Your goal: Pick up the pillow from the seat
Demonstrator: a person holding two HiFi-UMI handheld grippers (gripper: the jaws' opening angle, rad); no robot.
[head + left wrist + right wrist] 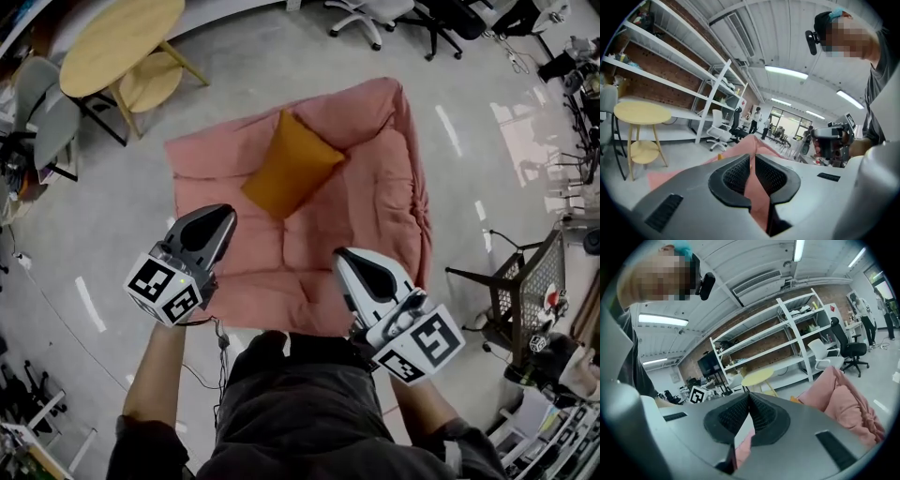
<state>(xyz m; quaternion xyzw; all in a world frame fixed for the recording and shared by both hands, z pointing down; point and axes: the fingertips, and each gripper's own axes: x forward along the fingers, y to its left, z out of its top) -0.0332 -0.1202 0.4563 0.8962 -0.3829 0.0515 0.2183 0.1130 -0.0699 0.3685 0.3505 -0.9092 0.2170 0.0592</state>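
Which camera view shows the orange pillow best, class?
The head view: the whole pillow lies in plain sight on the pink seat. The left gripper view shows only an orange sliver beside its jaws; the right gripper view only a small orange corner beside the seat.

seat front hidden behind legs, round table cropped at top
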